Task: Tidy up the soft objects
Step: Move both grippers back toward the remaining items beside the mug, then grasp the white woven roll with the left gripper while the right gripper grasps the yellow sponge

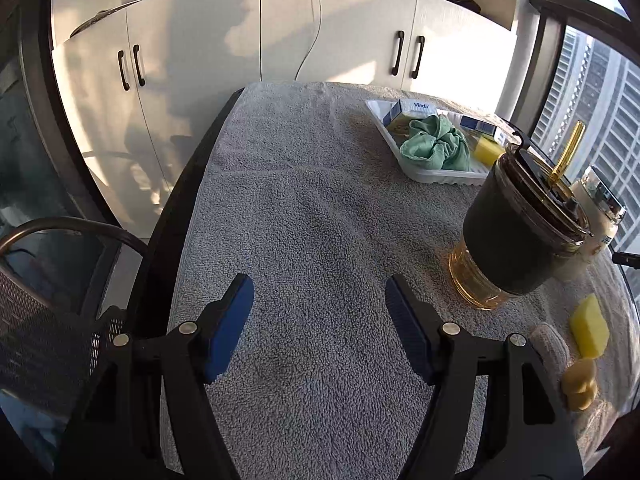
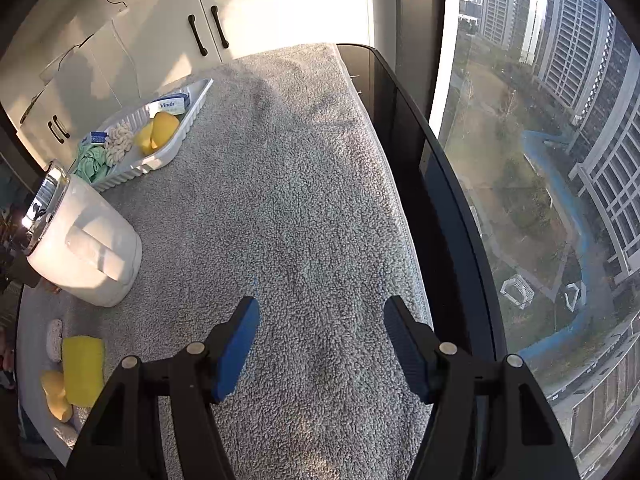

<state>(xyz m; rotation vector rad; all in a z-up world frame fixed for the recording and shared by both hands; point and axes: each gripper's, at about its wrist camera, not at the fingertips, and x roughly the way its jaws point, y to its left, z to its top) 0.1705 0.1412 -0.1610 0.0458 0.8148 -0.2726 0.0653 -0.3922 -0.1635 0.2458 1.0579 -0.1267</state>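
Lying crumpled in the white tray [image 1: 448, 176], mint-green cloth [image 1: 436, 146] beside yellow sponge [image 1: 486, 151]; left gripper [image 1: 320, 320] and right gripper [image 2: 320, 340] parted, empty, near it.

One white ribbed plastic tray [image 2: 132, 168], two blue-and-white tissue packs [image 2: 170, 106], one crumpled green cloth [image 1: 436, 144], one dark-sleeved amber tumbler [image 1: 516, 236], one white jug [image 2: 86, 248].

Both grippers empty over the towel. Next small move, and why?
Probably swing the right gripper toward the loose yellow sponge: it lies on the grey towel, outside the white tray, and the jaws are open and hold nothing.
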